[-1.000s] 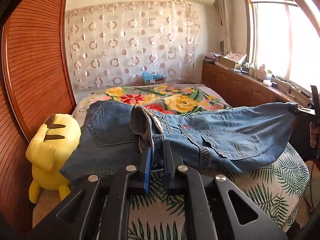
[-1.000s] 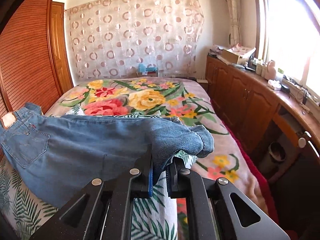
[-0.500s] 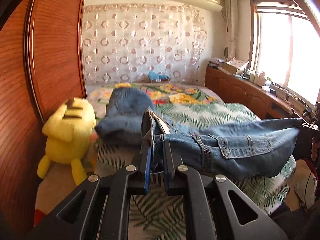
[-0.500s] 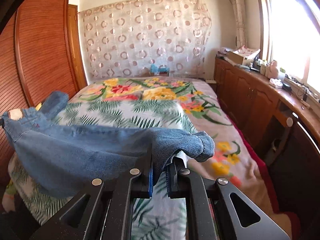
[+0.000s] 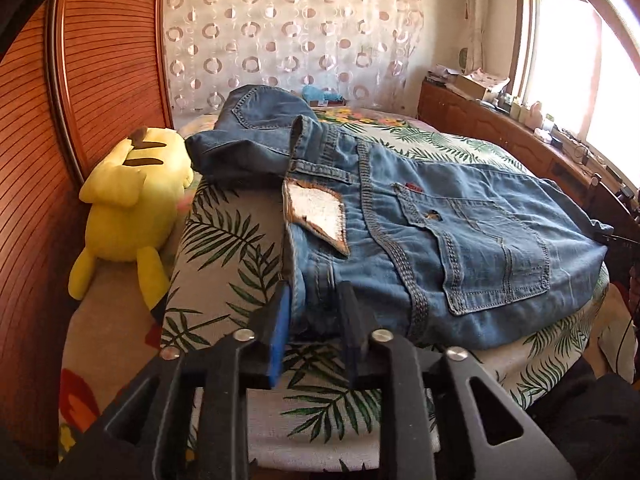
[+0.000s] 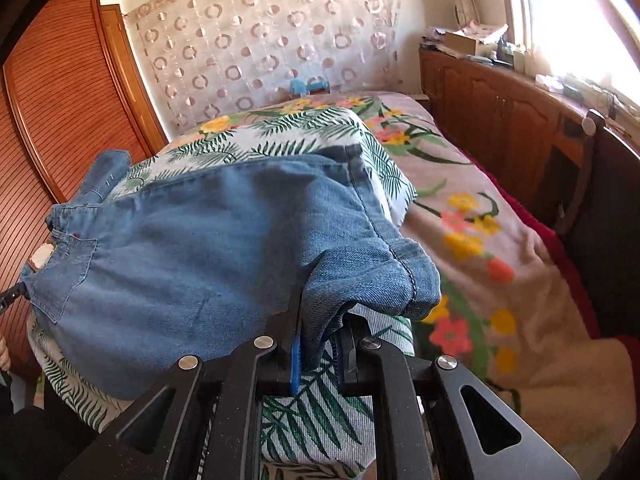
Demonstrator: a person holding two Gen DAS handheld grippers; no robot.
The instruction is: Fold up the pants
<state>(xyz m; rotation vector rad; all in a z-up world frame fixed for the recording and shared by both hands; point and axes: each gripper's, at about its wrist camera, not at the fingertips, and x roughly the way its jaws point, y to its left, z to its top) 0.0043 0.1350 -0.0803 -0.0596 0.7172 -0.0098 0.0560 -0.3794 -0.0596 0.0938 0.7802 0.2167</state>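
Note:
Blue denim pants (image 5: 440,232) lie across a raised leaf-print cover (image 5: 224,248) on the bed, back pocket and white waist patch facing up. My left gripper (image 5: 316,300) sits at the waistband's near corner. Its jaws are opening, and the denim lies loose between them with a gap at the right pad. In the right wrist view the pant legs (image 6: 192,248) stretch away to the left. My right gripper (image 6: 320,336) still pinches the bunched hem, and its jaws are starting to ease apart. Part of the seat is humped up at the far left end.
A yellow plush toy (image 5: 128,200) lies left of the cover, against the slatted wooden wardrobe (image 5: 80,80). The floral bedspread (image 6: 500,248) spreads to the right. A wooden cabinet (image 6: 500,120) with clutter runs under the bright window.
Both grippers came down and the pants, hanging stretched before, now rest on the leaf-print cover. The left jaws have spread apart off the waistband. The right jaws still hold the hem.

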